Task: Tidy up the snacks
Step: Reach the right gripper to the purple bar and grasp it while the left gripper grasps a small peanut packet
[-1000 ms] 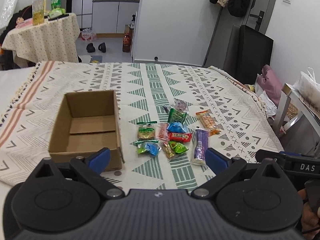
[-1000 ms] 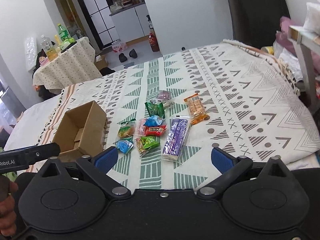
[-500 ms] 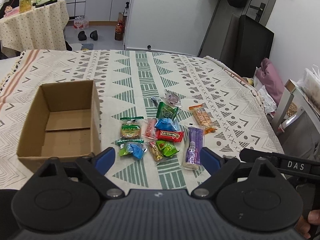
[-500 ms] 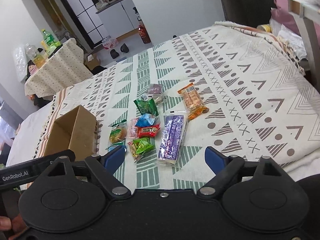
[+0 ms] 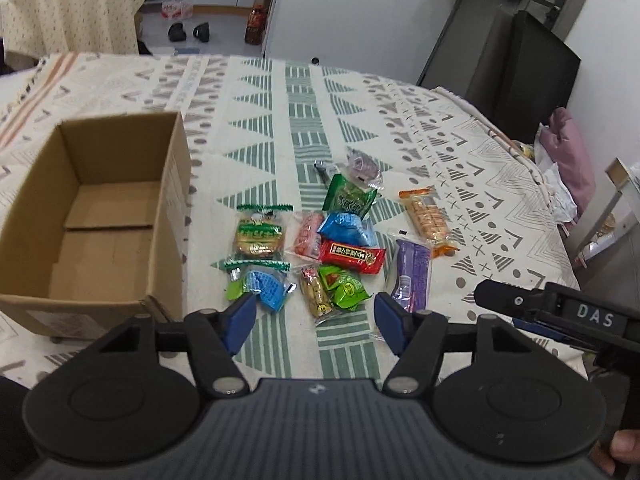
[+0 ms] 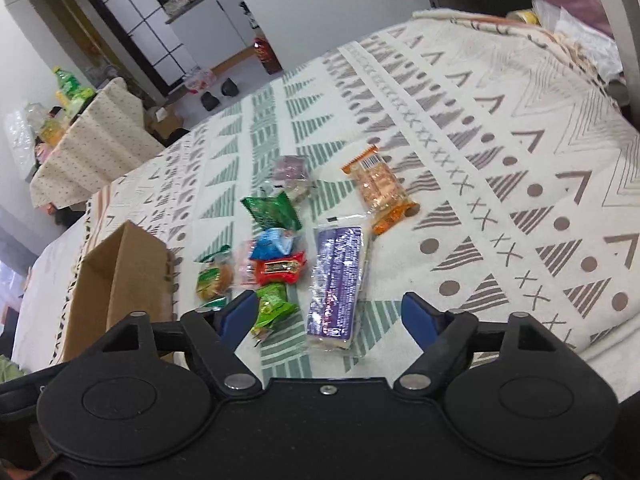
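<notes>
We hold 2 claws above a bed covered by a patterned blanket (image 5: pixel 304 120). The left claw (image 5: pixel 316 322) is roughly half open with nothing between its blue pads; its jaws have just been closing. It hangs over the near end of the snack pile, just above a blue packet (image 5: pixel 266 286) and a light green packet (image 5: pixel 346 288). The right claw (image 6: pixel 330 318) is open a little wider, also empty, and its jaws have just been closing too. Between its pads, lower down on the blanket, lies the near end of a long purple packet (image 6: pixel 338 280).

The snacks lie clustered near the middle of the bed, towards its near edge: a red packet (image 5: pixel 352 255), a dark green packet (image 5: pixel 350 198), a round cake in a green-trimmed wrapper (image 5: pixel 260 234) and an orange cracker packet (image 5: pixel 428 218) at the pile's right side. An open cardboard box (image 5: pixel 172 200) sits just left of the pile, close to the near edge, and its floor looks bare. At the right of the left view we see the other tool's black handle (image 5: pixel 560 312).
</notes>
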